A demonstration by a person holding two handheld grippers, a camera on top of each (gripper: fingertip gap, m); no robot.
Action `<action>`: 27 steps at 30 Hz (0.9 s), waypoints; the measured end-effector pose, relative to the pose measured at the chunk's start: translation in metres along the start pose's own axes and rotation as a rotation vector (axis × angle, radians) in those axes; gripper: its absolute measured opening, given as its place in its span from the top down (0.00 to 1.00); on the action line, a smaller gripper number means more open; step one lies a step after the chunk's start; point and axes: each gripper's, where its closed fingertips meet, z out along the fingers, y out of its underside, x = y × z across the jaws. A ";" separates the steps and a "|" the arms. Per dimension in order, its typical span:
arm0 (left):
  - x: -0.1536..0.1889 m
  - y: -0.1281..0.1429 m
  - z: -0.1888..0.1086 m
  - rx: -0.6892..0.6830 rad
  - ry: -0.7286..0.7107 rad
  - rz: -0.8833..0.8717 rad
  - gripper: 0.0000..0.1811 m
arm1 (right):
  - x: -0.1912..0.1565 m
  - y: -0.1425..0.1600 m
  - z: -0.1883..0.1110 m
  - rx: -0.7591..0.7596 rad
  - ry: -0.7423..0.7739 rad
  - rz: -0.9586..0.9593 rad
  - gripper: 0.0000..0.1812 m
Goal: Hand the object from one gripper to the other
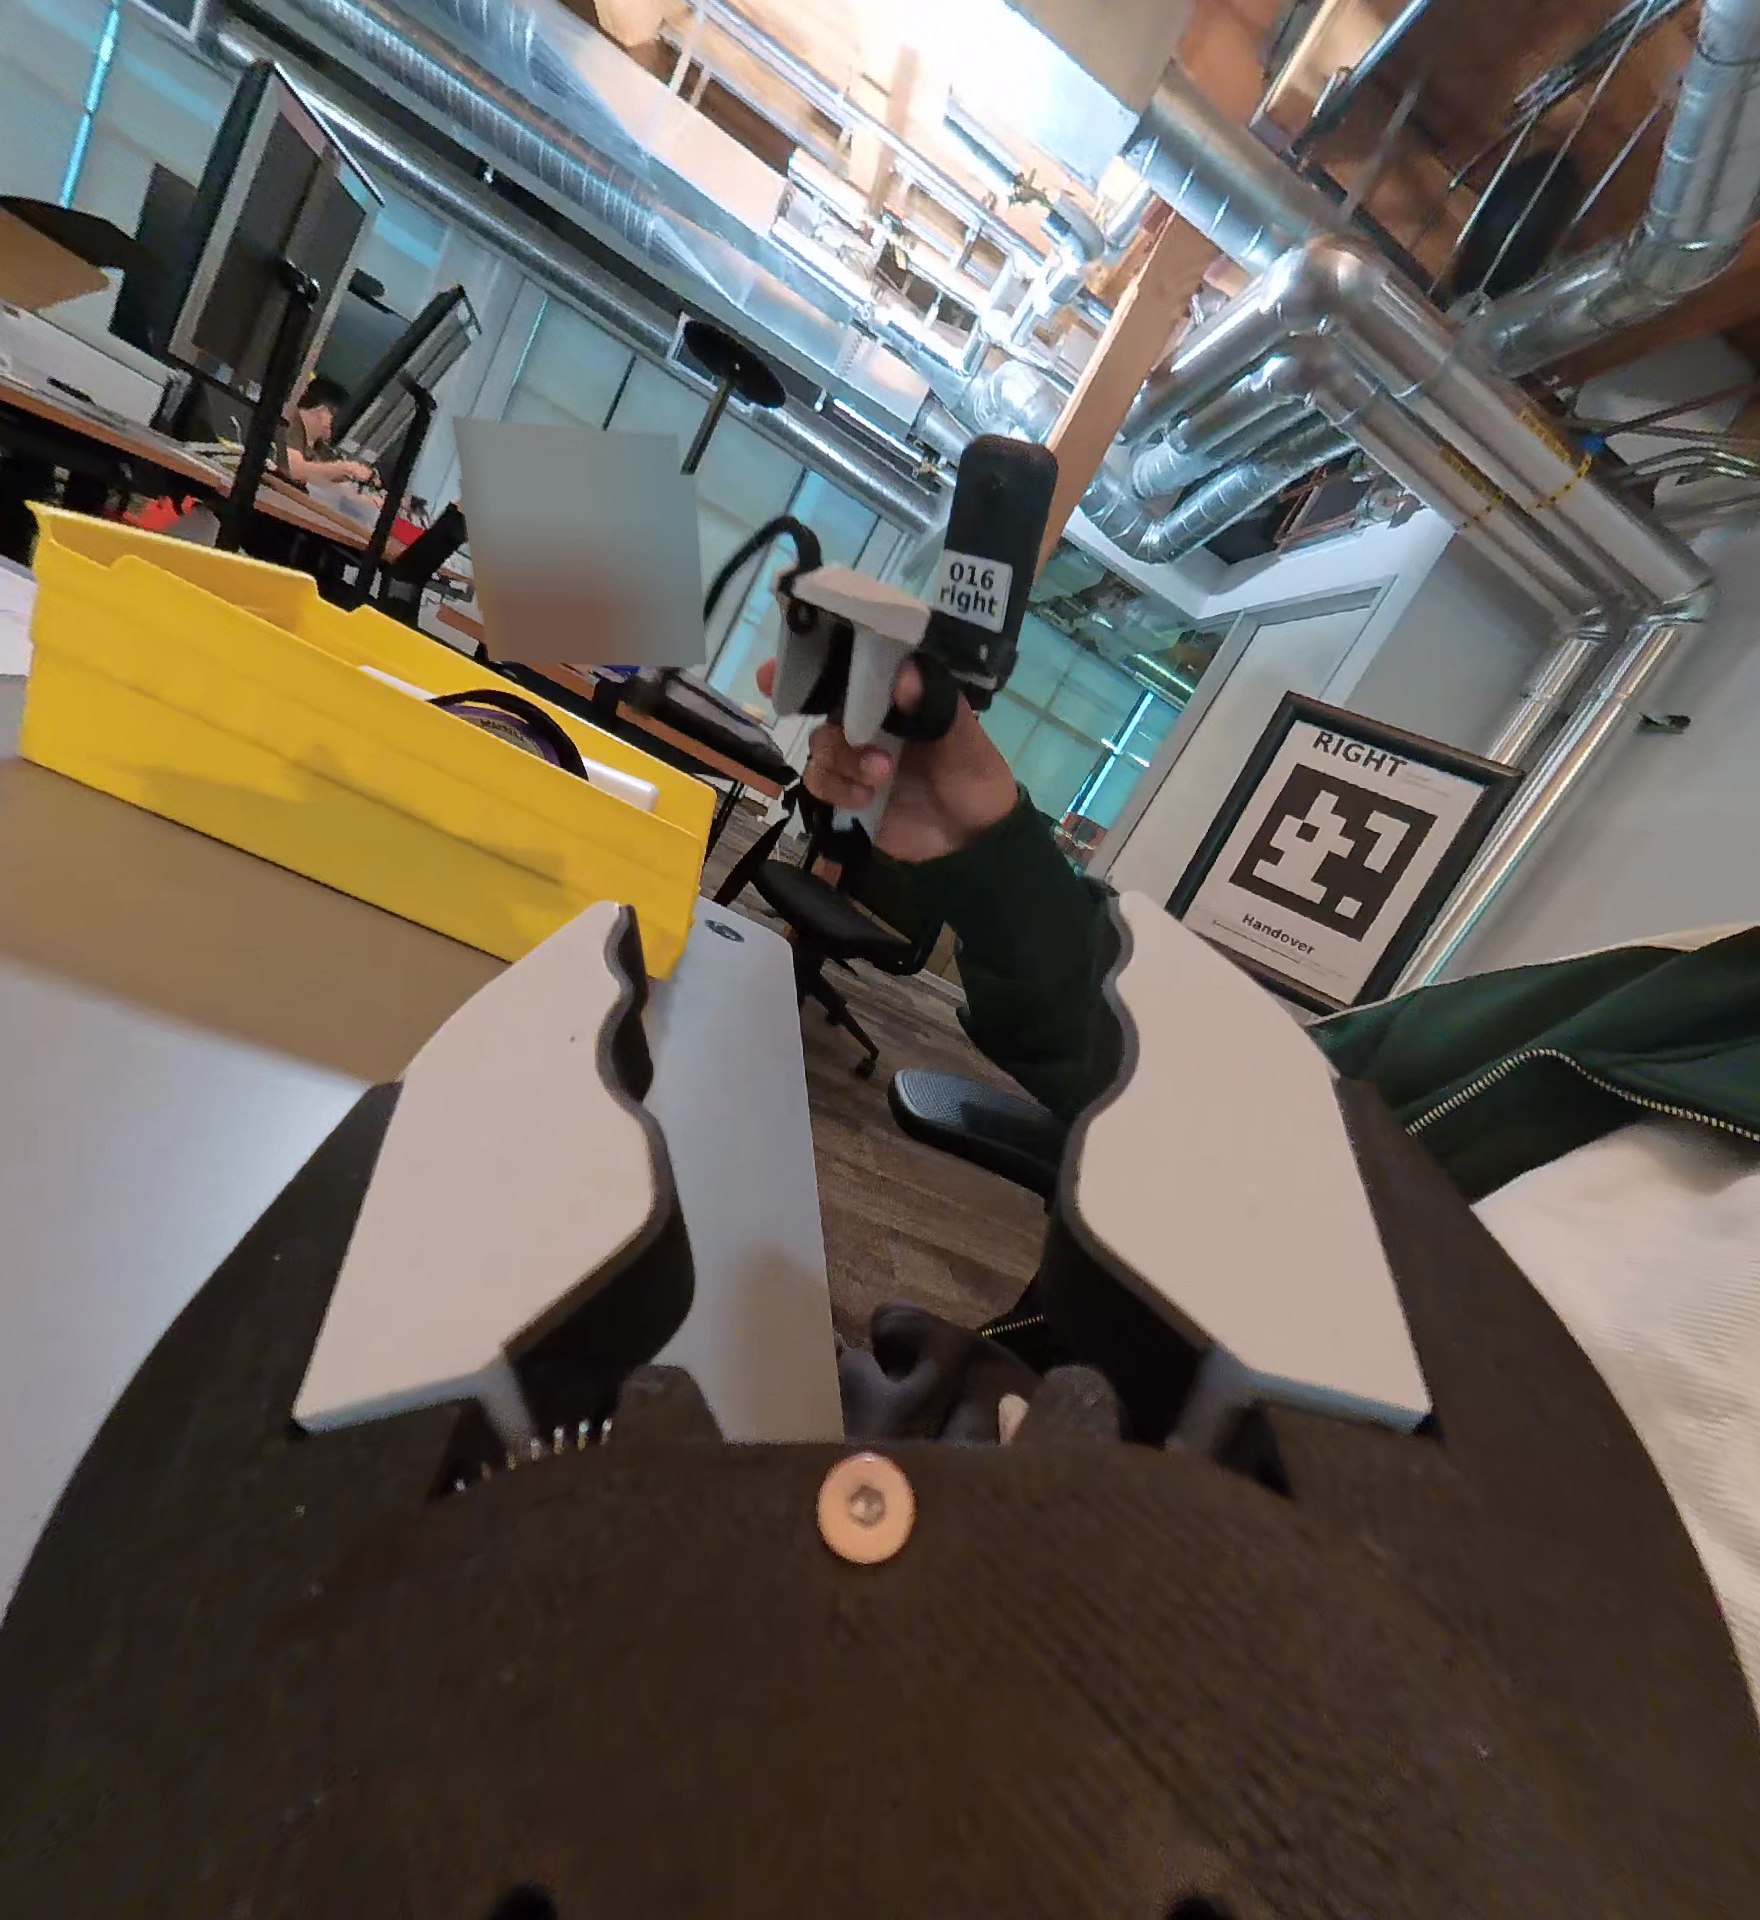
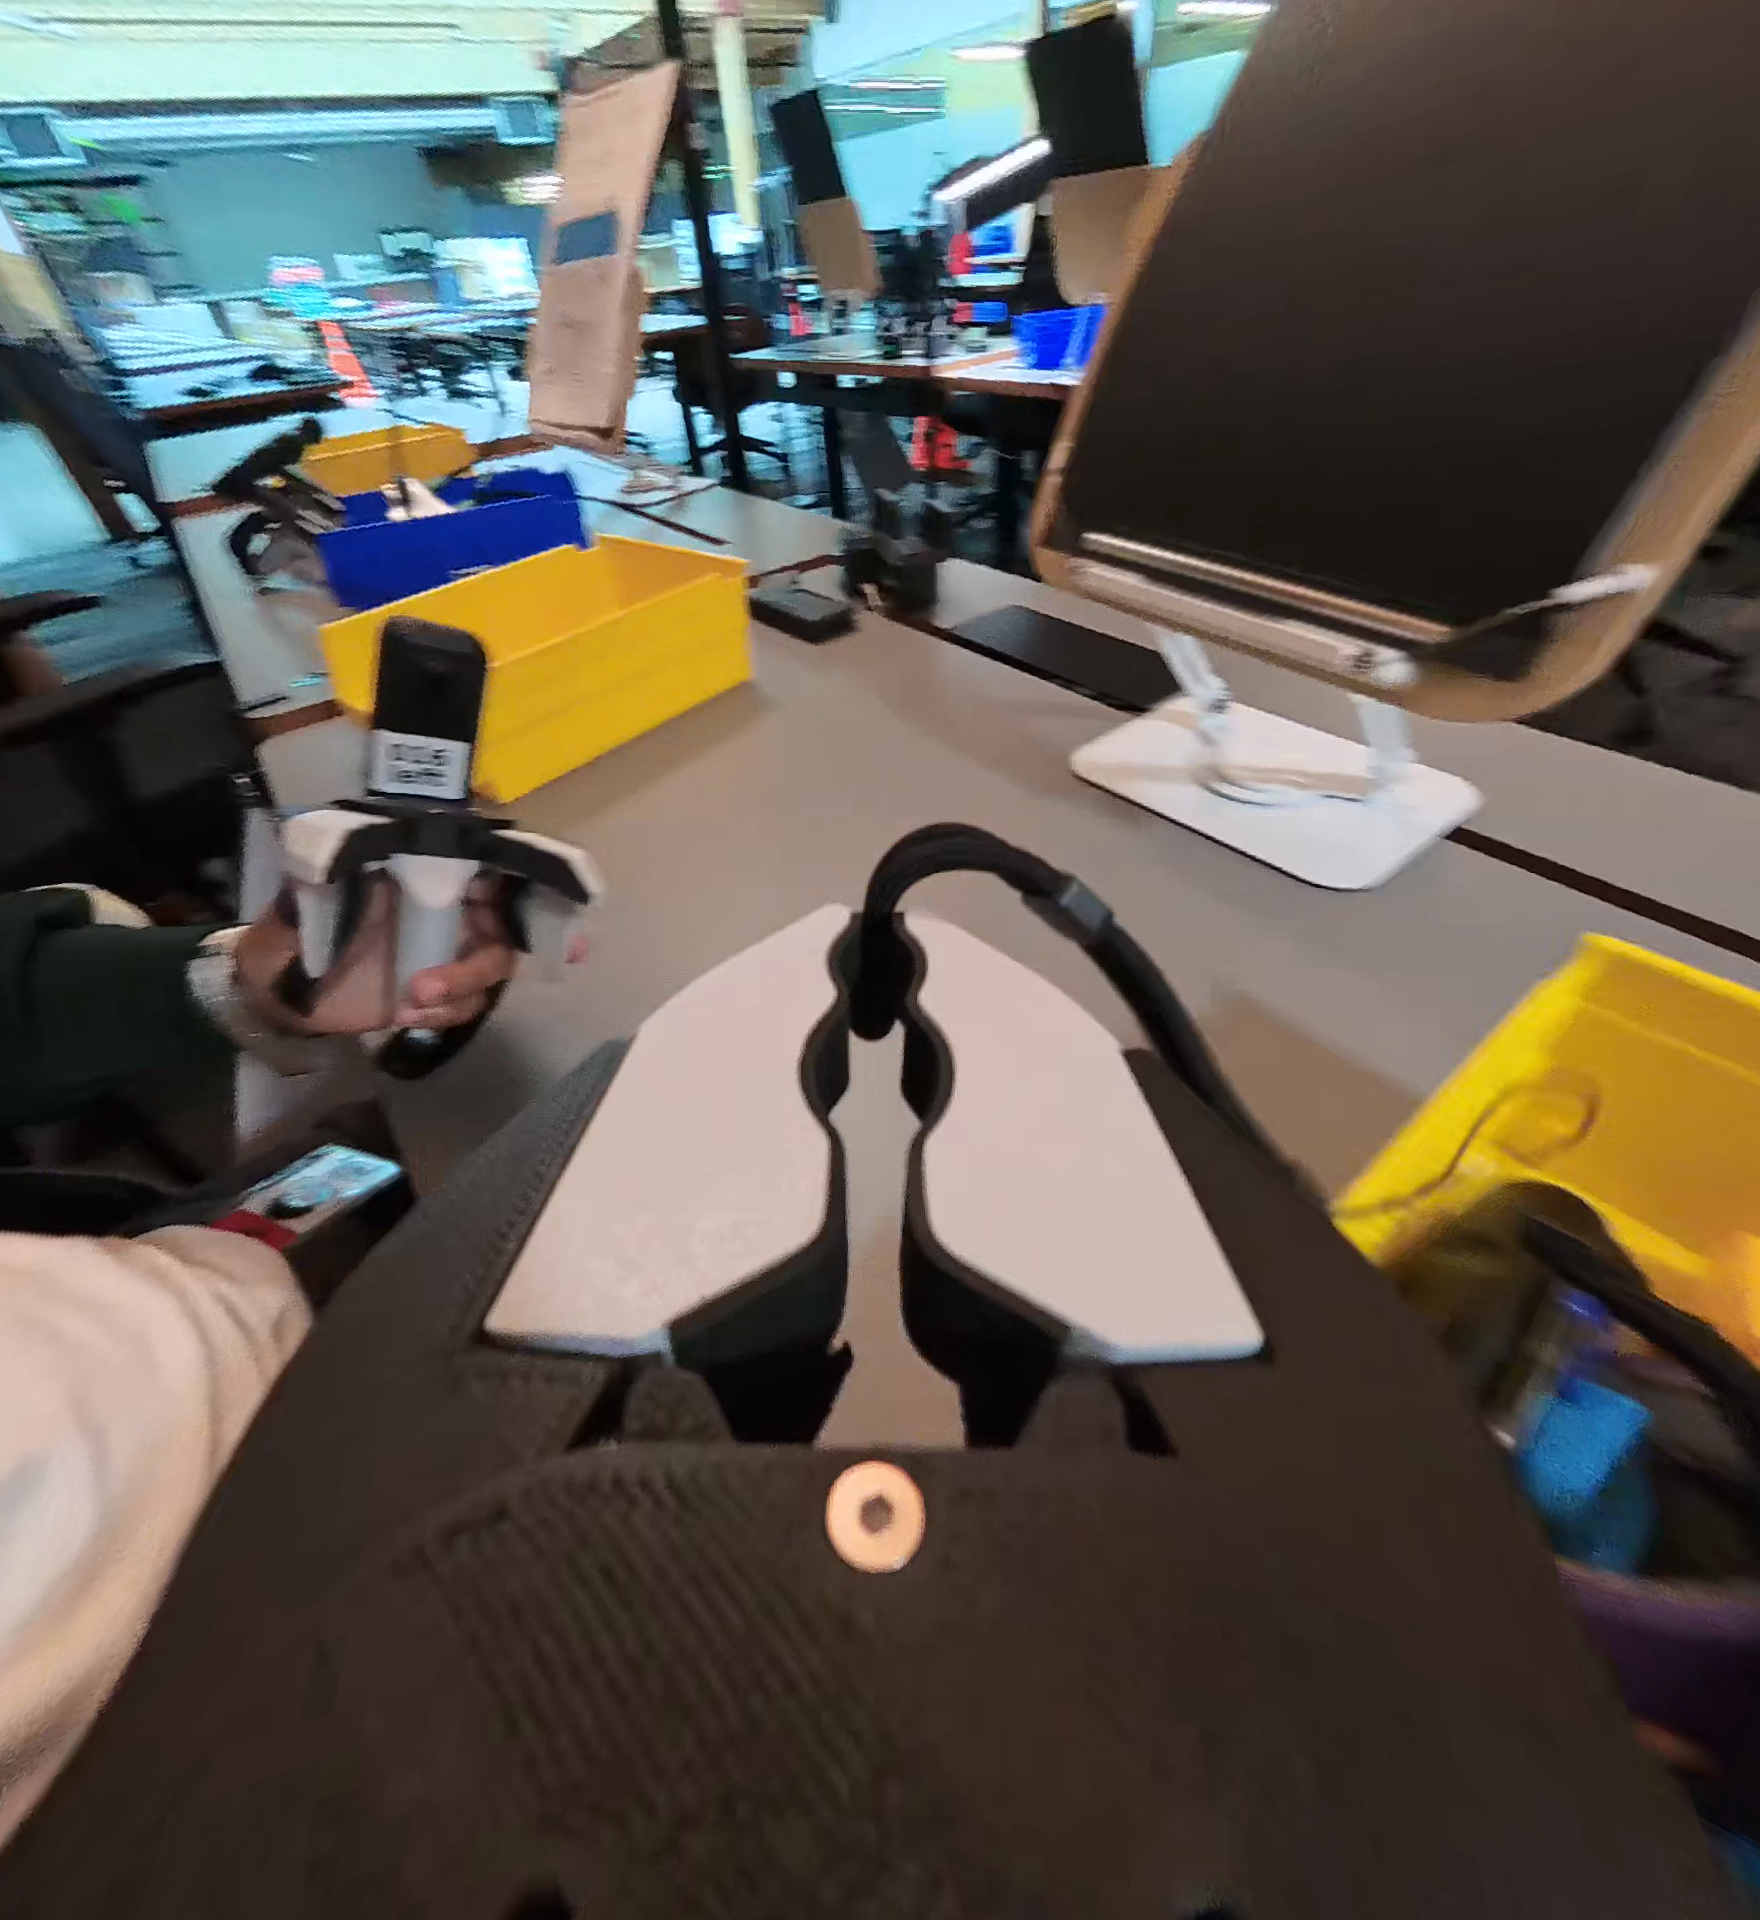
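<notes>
Black cable is pinched near its end between the pressed-together tips of the right gripper, held over the table. It looks light and bendy, so the far loop should be grabbed. The left gripper is spread and empty.

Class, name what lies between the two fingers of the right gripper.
A black cable, pinched near the fingertips of the right gripper; it arches up and trails right, shown in the right wrist view.
</notes>
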 end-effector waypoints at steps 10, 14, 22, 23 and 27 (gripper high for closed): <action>0.005 0.013 -0.013 -0.057 -0.064 0.031 0.57 | 0.074 0.015 -0.041 -0.223 0.188 -0.004 0.97; 0.006 0.009 -0.025 -0.023 -0.108 0.035 0.57 | 0.122 0.053 -0.052 -0.433 0.380 0.110 0.68; 0.006 0.004 -0.045 0.017 -0.178 0.042 0.58 | 0.134 -0.001 -0.054 -0.197 0.405 0.121 0.64; 0.006 0.004 -0.046 0.020 -0.185 0.042 0.58 | 0.128 -0.012 -0.050 -0.143 0.378 0.119 0.66; 0.004 0.004 -0.051 0.025 -0.206 0.039 0.58 | 0.090 -0.047 -0.031 0.015 0.204 0.128 0.75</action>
